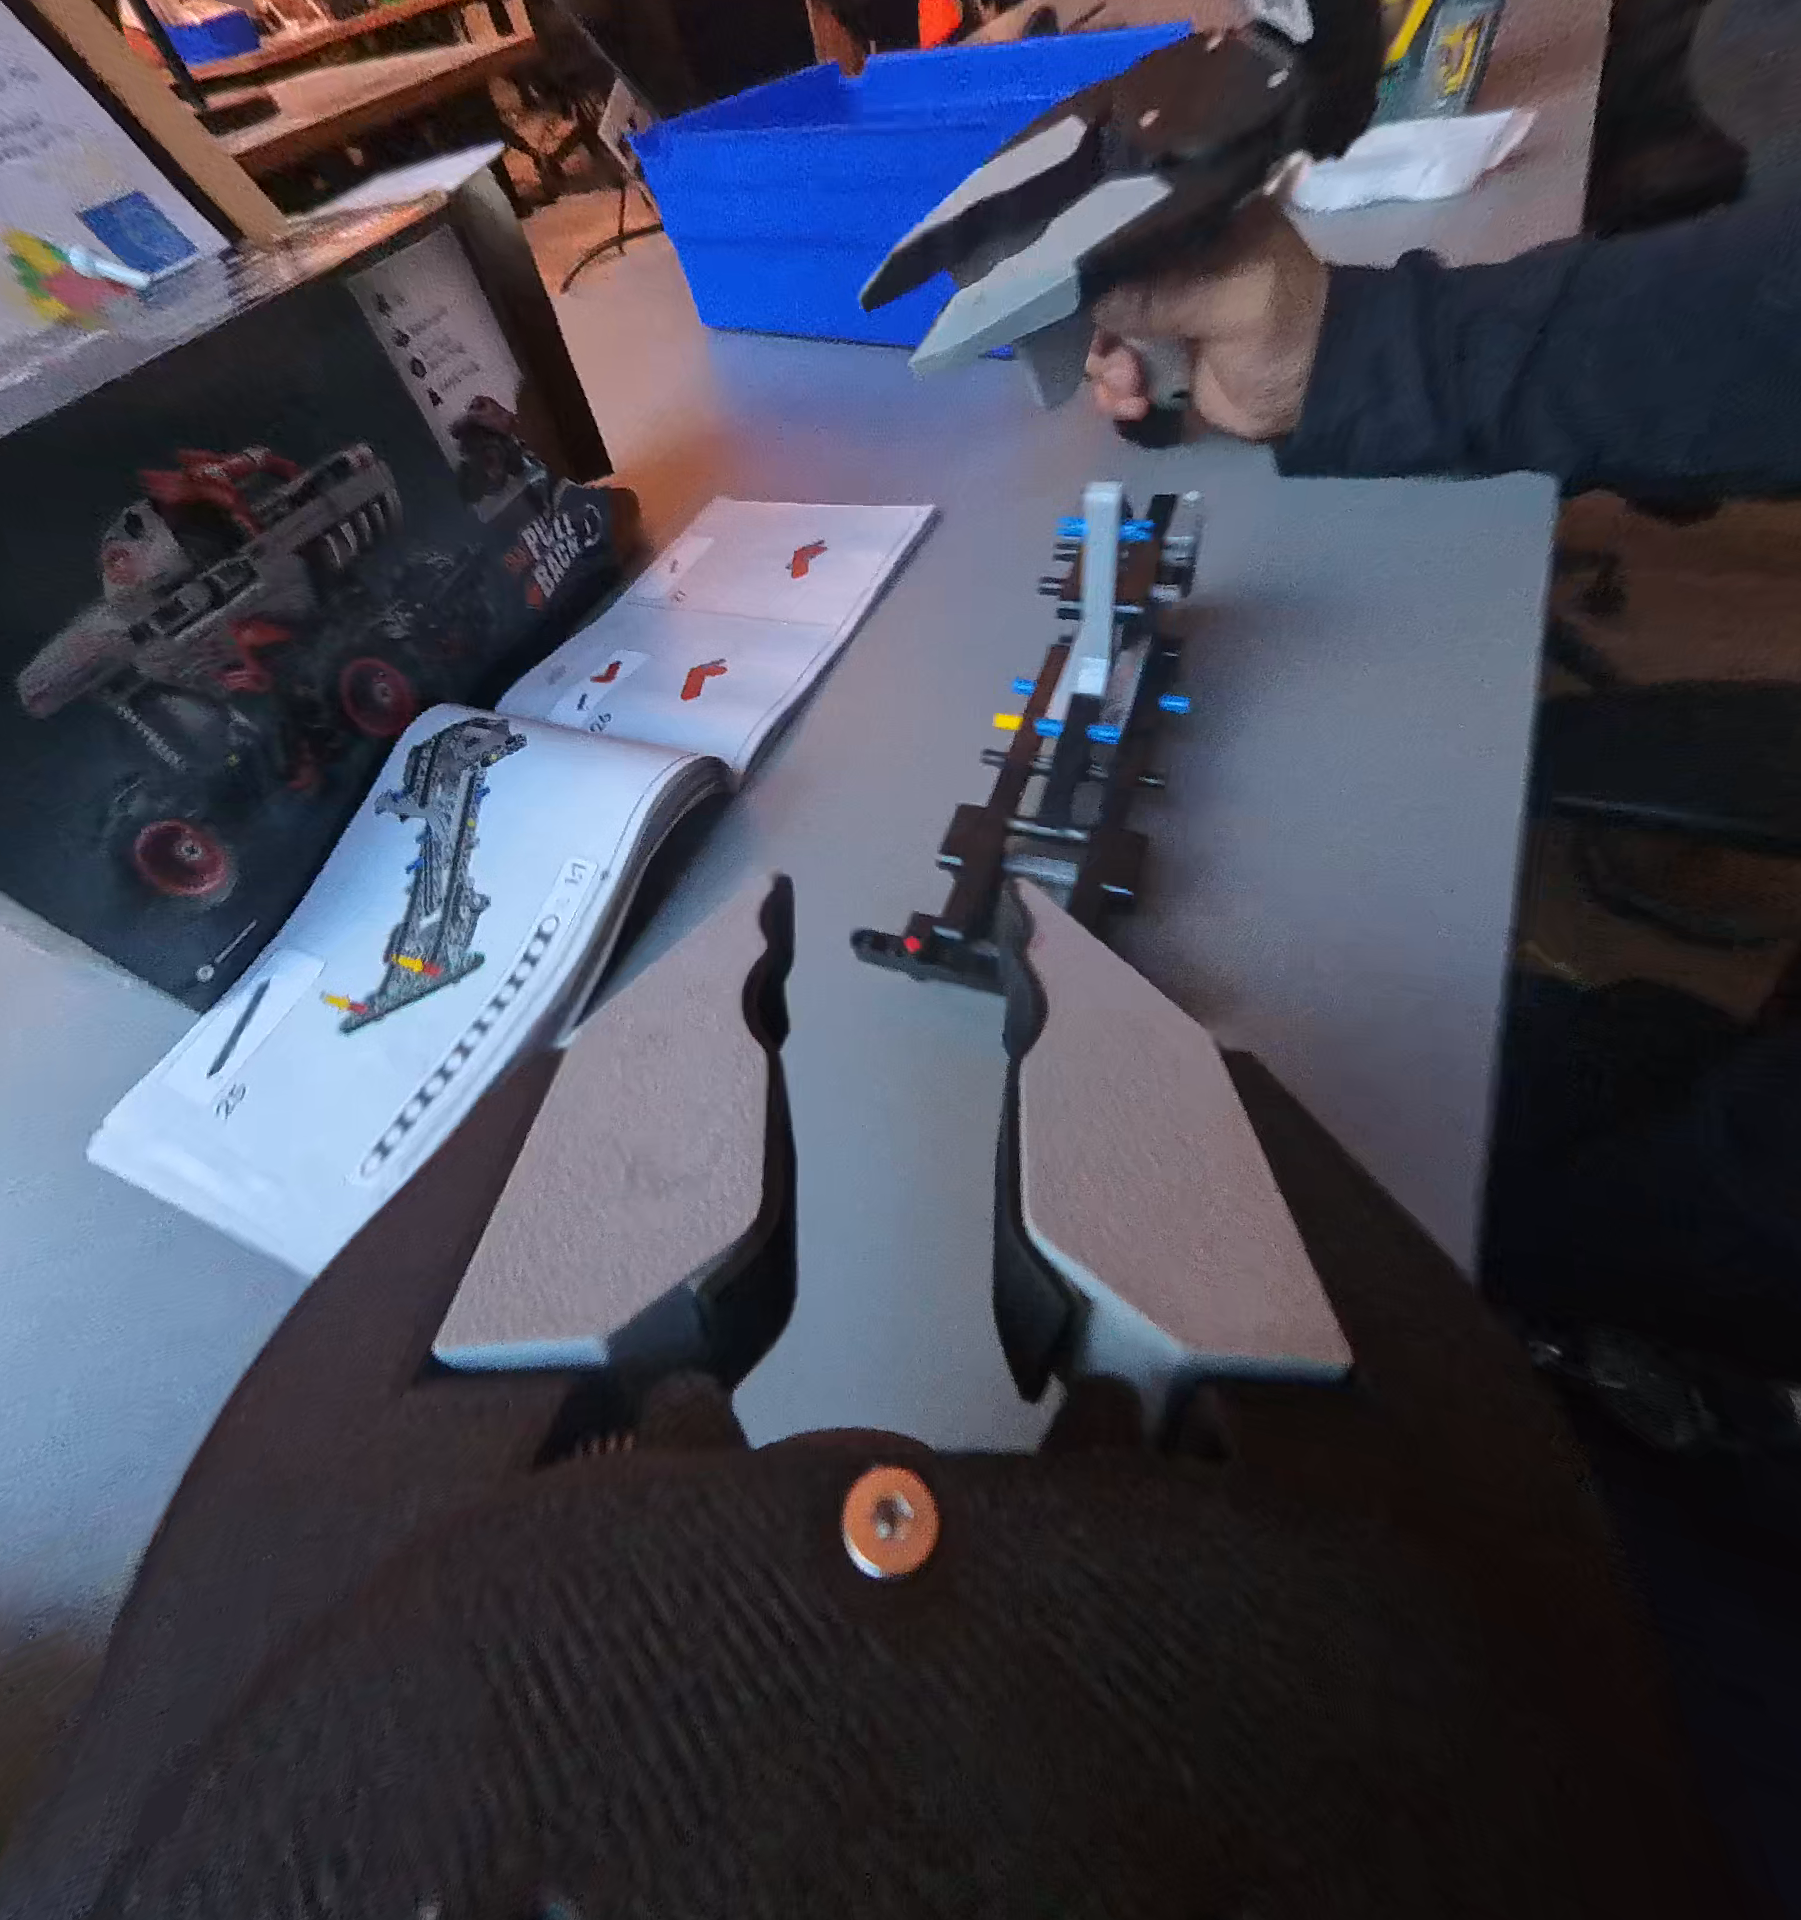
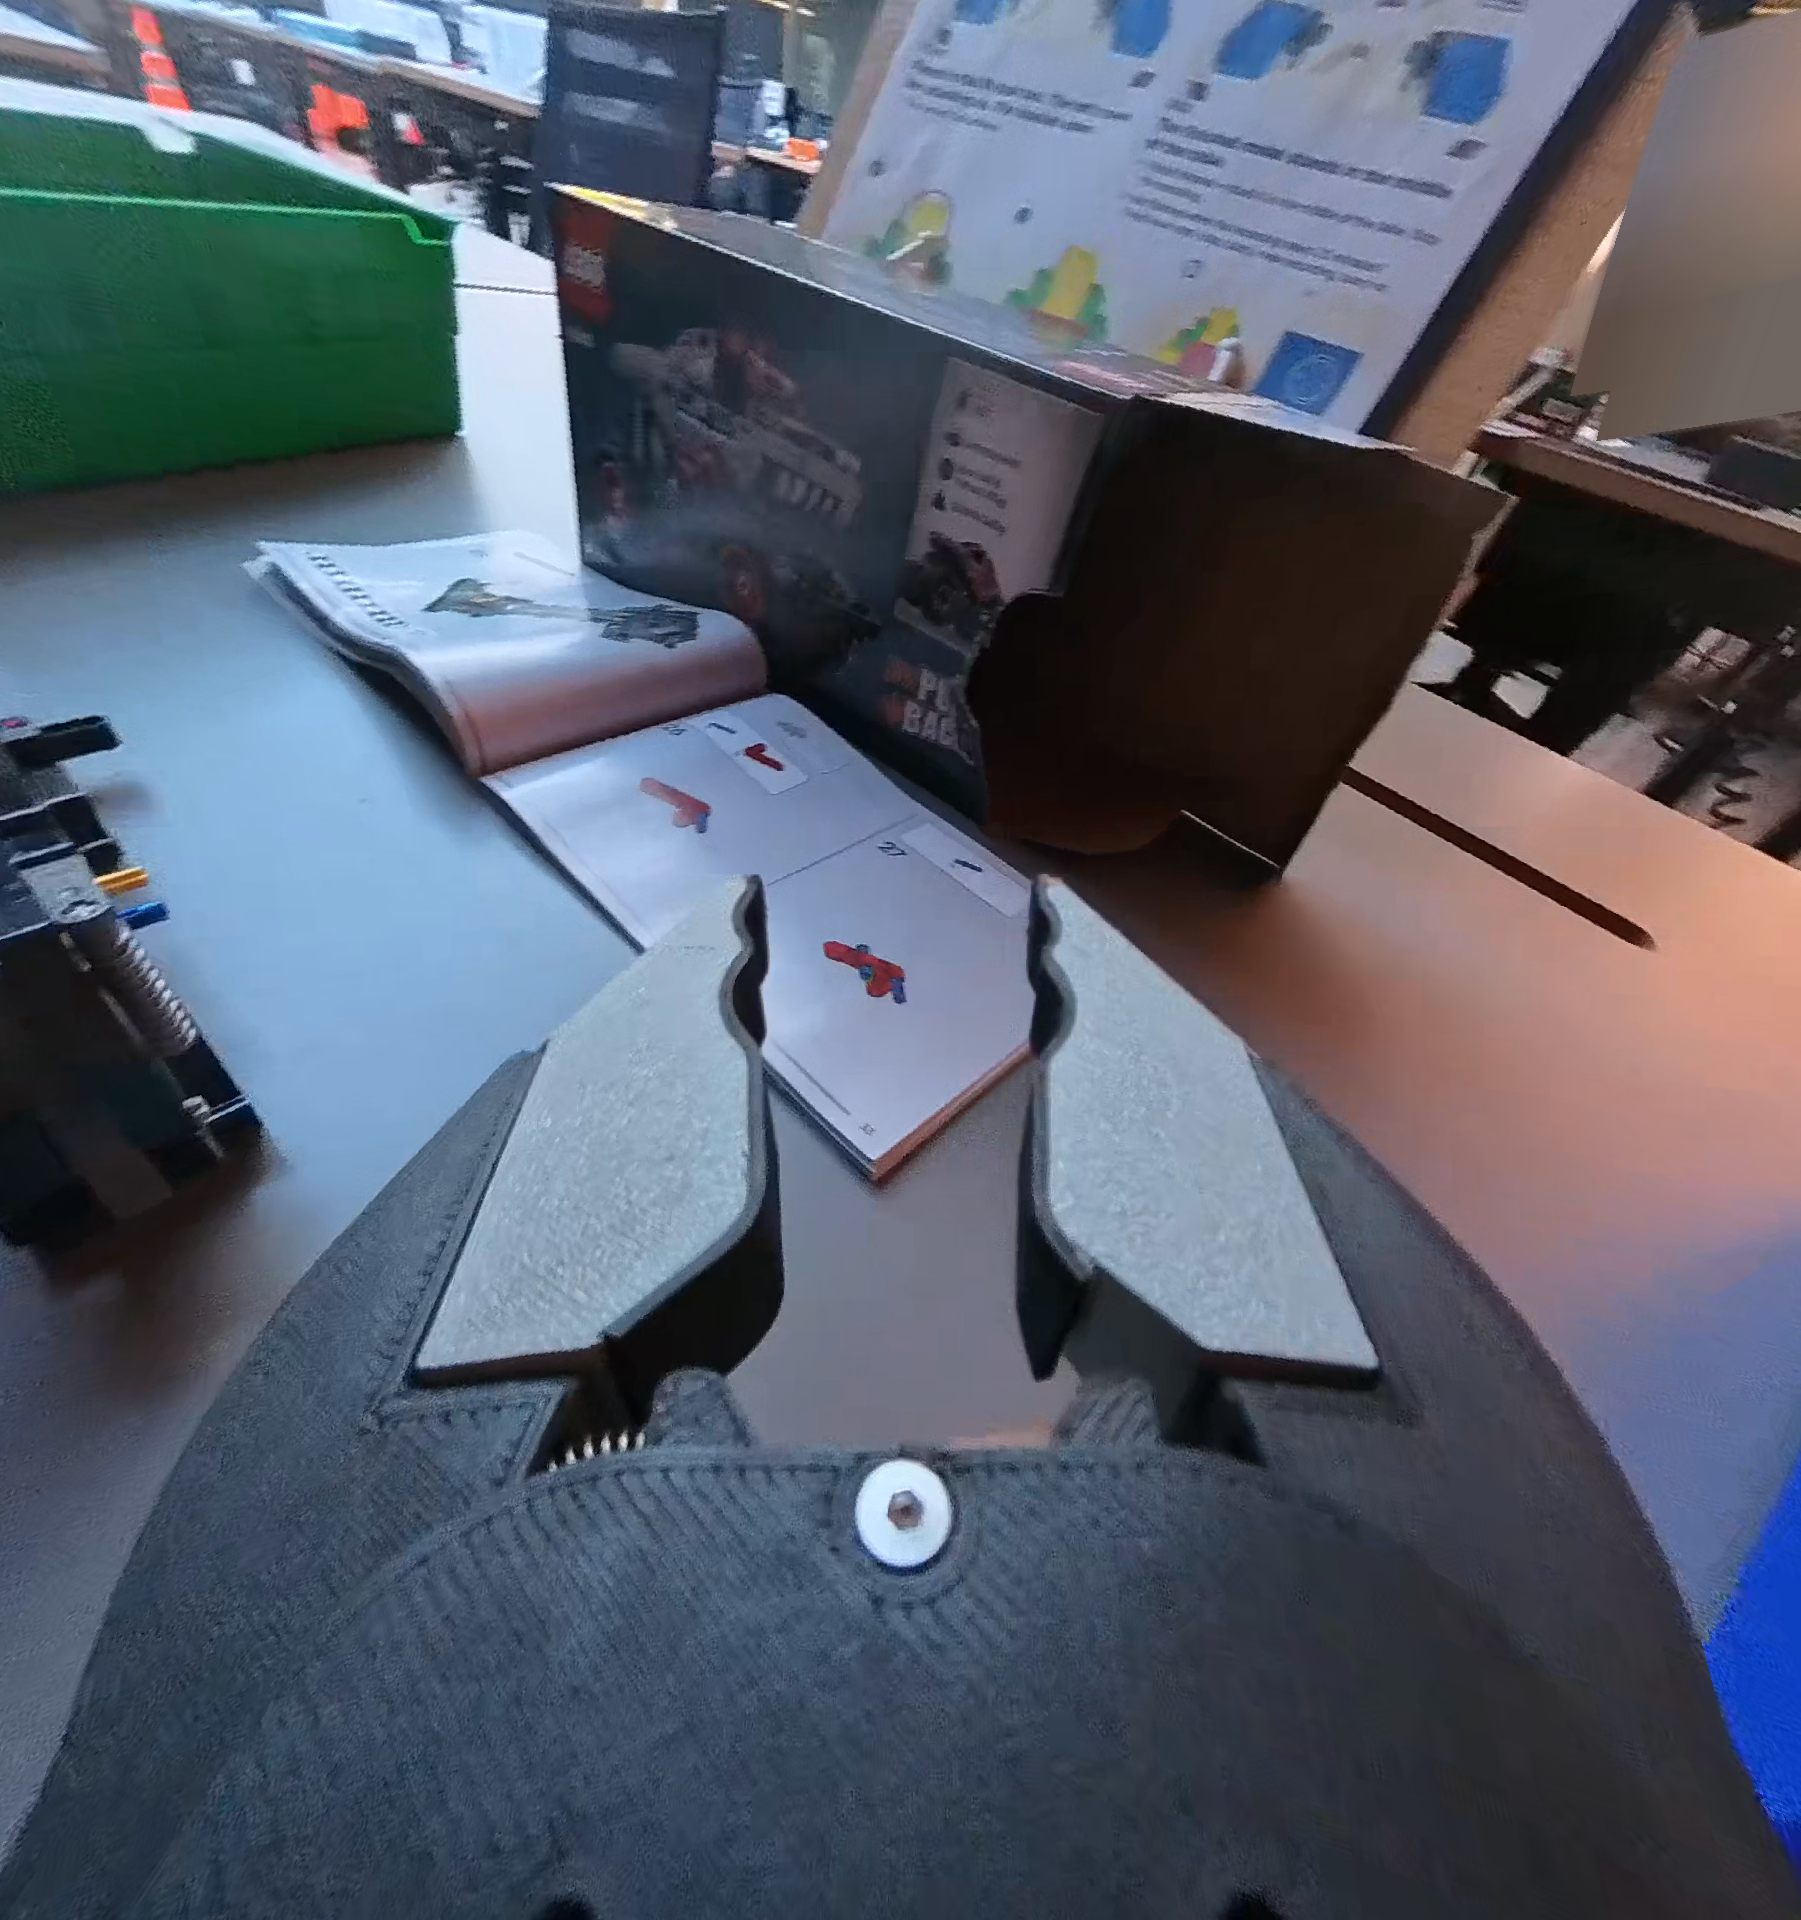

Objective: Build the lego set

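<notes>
A long black lego chassis (image 1: 1072,748) with blue, yellow and red pins and a pale grey beam lies on the grey table; it also shows at the left edge of the right wrist view (image 2: 54,987). My left gripper (image 1: 901,904) is open and empty, its tips just short of the chassis's near end. My right gripper (image 2: 896,904) is open and empty, held above the open instruction booklet (image 2: 667,790). In the left wrist view the right gripper (image 1: 963,286) hangs in the air beyond the chassis, held by a hand (image 1: 1228,343). The booklet also shows there (image 1: 522,800).
The dark lego set box (image 1: 231,623) stands left of the booklet, also seen in the right wrist view (image 2: 875,520). A blue bin (image 1: 823,177) is at the table's far end. A green bin (image 2: 169,312) sits at the far left. A poster board (image 2: 1239,177) leans behind the box. The table edge (image 1: 1519,831) runs along the right.
</notes>
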`<state>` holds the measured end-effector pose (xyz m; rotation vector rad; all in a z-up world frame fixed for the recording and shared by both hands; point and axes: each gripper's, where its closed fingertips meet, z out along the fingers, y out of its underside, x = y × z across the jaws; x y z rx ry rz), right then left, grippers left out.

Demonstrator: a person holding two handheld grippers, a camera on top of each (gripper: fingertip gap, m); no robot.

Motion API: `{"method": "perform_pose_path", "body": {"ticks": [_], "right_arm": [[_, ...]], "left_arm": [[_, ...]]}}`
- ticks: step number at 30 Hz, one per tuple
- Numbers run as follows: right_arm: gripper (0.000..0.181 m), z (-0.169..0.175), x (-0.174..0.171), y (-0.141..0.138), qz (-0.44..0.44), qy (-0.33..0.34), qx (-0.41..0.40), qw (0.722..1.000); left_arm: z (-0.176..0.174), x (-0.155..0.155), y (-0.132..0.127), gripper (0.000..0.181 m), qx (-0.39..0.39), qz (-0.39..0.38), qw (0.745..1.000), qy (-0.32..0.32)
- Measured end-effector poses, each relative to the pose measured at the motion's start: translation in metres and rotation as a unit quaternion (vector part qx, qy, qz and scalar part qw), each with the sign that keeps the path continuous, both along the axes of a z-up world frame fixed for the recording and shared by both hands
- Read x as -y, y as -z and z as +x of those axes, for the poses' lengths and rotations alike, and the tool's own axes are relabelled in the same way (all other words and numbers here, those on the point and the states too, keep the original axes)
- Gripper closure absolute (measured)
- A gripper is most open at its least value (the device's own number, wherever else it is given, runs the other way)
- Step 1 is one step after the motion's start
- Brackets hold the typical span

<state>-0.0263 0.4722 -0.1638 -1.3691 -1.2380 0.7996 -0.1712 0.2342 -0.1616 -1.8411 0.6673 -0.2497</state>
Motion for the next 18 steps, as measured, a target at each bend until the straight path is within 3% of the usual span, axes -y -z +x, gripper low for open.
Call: {"method": "perform_pose_path", "body": {"ticks": [12, 16, 18], "right_arm": [[0.135, 0.015, -0.020, 0.000, -0.019, 0.076, -0.008, 0.997], [0.136, 0.016, -0.026, -0.001, -0.037, 0.075, -0.016, 0.996], [0.136, 0.015, -0.030, -0.001, -0.039, 0.078, -0.016, 0.996]], "left_arm": [[-0.093, 0.168, -0.004, 0.142, 0.034, -0.046, 0.996, -0.070], [-0.138, 0.183, 0.000, 0.144, -0.007, -0.018, 0.990, -0.141], [-0.163, 0.177, -0.013, 0.149, 0.010, -0.027, 0.986, -0.167]]}}
